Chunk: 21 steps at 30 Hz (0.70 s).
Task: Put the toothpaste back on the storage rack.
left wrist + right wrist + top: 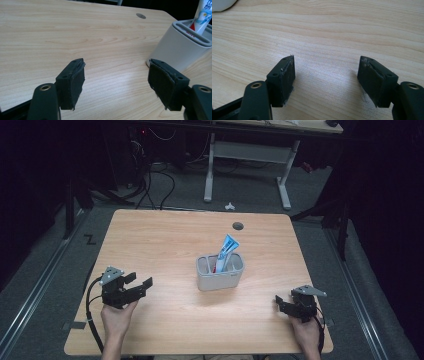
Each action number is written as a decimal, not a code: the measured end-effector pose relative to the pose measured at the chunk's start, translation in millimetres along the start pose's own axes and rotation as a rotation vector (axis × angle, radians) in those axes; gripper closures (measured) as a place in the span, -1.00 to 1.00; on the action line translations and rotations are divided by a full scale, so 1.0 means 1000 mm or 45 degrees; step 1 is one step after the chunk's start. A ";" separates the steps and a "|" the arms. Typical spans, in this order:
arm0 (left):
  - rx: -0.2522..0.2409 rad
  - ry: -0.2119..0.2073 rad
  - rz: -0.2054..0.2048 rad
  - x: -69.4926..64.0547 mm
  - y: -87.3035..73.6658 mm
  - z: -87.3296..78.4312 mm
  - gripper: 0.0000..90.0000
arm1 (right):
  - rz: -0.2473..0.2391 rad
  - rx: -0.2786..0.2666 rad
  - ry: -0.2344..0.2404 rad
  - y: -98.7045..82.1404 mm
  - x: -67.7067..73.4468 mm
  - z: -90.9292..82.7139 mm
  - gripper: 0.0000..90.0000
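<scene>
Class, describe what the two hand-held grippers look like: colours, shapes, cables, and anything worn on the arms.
Both the left gripper and the right gripper are black, each topped by a grey three-cornered plate. Each has two blocky black jaws faced with worn, frayed pads and brass-coloured rivets on the jaw arms. A black cable loops from the left gripper; another trails from the right one. The forearms are bare, with no sleeves visible.

One holder (220,272), perhaps one tube (227,249)
</scene>
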<state>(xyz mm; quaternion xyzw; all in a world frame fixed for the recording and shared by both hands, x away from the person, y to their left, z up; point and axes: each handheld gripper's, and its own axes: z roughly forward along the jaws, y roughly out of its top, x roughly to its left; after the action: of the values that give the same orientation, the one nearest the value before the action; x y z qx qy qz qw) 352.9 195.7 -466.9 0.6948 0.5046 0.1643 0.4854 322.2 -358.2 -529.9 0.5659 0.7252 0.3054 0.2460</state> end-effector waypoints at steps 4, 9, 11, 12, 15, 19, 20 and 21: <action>0.022 0.008 -0.004 0.001 -0.006 0.006 -0.33 | 0.000 0.000 0.000 0.000 0.000 0.000 -0.32; 0.039 0.024 -0.006 0.002 -0.013 0.012 -0.33 | 0.000 0.000 0.000 0.000 0.000 0.000 -0.32; 0.045 0.029 -0.012 0.003 -0.015 0.014 -0.33 | 0.001 0.000 0.000 0.000 0.000 0.000 -0.32; 0.053 0.036 -0.010 0.003 -0.016 0.015 -0.33 | 0.000 0.000 0.000 0.000 0.000 0.000 -0.32; 0.066 0.052 -0.001 0.003 -0.018 0.018 -0.33 | 0.001 0.000 0.000 0.000 0.000 0.000 -0.32; 0.084 0.067 0.009 0.003 -0.021 0.020 -0.33 | 0.000 0.000 0.000 0.000 0.000 0.000 -0.32; 0.089 0.073 0.011 0.003 -0.021 0.021 -0.33 | 0.001 0.000 0.000 0.000 0.000 0.000 -0.32; 0.094 0.075 0.010 0.003 -0.022 0.022 -0.33 | 0.001 0.000 0.000 0.000 0.000 0.000 -0.32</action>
<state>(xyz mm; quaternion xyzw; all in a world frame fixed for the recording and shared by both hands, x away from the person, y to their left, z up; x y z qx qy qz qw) 358.3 187.8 -496.6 0.7091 0.5216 0.1678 0.4438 322.2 -358.1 -529.9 0.5661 0.7250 0.3055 0.2459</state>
